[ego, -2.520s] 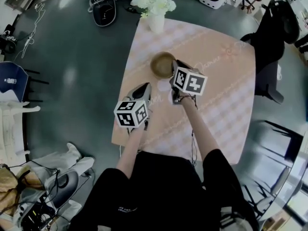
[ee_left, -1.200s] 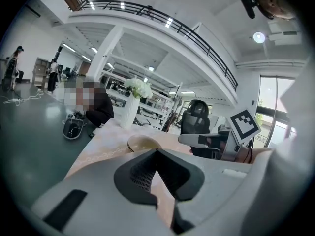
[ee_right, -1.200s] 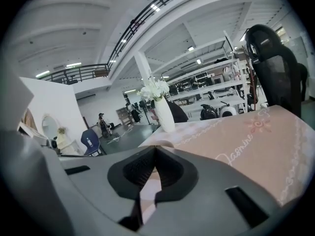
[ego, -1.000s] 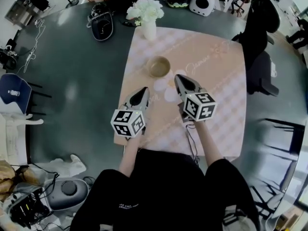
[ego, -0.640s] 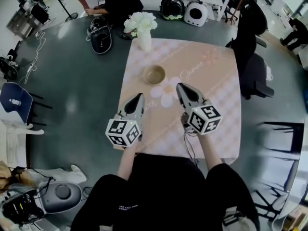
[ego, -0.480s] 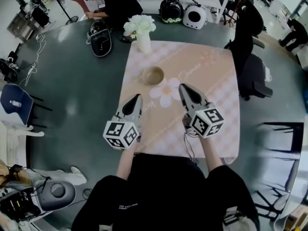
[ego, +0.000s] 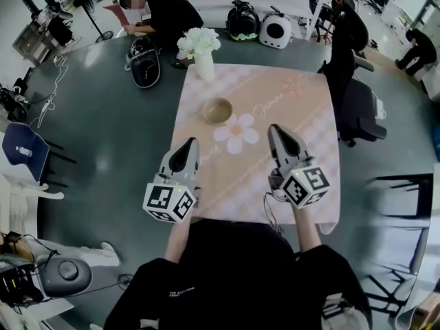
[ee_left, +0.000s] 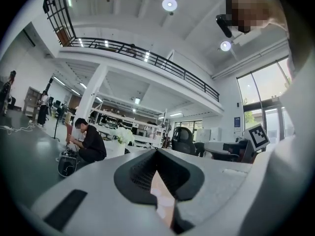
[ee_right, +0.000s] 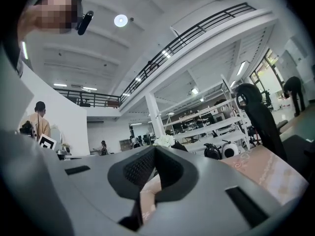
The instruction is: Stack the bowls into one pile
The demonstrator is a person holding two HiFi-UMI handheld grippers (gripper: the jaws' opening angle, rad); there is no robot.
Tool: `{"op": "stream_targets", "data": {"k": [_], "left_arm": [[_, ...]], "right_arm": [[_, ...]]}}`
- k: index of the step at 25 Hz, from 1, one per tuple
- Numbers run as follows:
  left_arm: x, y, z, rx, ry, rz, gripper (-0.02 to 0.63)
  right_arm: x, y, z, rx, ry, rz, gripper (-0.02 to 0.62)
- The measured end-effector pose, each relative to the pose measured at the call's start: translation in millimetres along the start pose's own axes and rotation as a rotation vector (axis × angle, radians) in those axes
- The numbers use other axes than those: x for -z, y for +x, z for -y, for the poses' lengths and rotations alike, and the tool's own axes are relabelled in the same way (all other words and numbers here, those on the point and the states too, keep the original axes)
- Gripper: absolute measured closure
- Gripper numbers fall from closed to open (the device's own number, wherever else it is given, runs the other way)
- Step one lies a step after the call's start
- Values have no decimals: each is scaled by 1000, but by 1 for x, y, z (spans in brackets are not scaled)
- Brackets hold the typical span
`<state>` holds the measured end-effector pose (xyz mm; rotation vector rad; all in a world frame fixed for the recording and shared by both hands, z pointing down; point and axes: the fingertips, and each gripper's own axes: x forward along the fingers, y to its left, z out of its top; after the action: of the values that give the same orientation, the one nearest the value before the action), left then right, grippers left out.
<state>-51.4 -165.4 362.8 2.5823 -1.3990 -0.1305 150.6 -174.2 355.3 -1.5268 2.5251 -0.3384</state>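
Observation:
A tan bowl pile [ego: 217,110] stands on the pink checked tablecloth [ego: 302,108], a little beyond a white flower print [ego: 237,133]. My left gripper [ego: 192,141] hovers over the cloth's near left part, its jaws closed to a point with nothing between them. My right gripper [ego: 275,126] hangs to the right of the flower print, also shut and empty. Both are well short of the bowls and point level toward the far end. The left gripper view shows its closed tips [ee_left: 157,151] and the right gripper view its own [ee_right: 155,148]; neither shows the bowls.
A white vase of flowers [ego: 199,47] stands at the table's far edge. A person in black [ego: 161,9] crouches beyond it beside a black bag [ego: 144,67]. A black office chair [ego: 350,95] sits at the right side, a blue chair [ego: 20,150] at the far left.
Both grippers have drawn back from the bowls toward me and risen. The right one was at the bowl's rim earlier and now stands apart from it. The bowls stay put.

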Motion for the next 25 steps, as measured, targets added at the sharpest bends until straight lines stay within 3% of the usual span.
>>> {"op": "stream_targets", "data": {"k": [12, 19, 25], "left_arm": [[-19, -18, -2, -53, 35, 60, 609], [-10, -18, 5, -43, 37, 38, 609], [-5, -18, 5, -47, 85, 6, 609]], "right_arm": [[-20, -36, 18, 85, -29, 41, 603], [-13, -35, 15, 85, -58, -1, 603], [-5, -37, 15, 99, -70, -19, 603]]}}
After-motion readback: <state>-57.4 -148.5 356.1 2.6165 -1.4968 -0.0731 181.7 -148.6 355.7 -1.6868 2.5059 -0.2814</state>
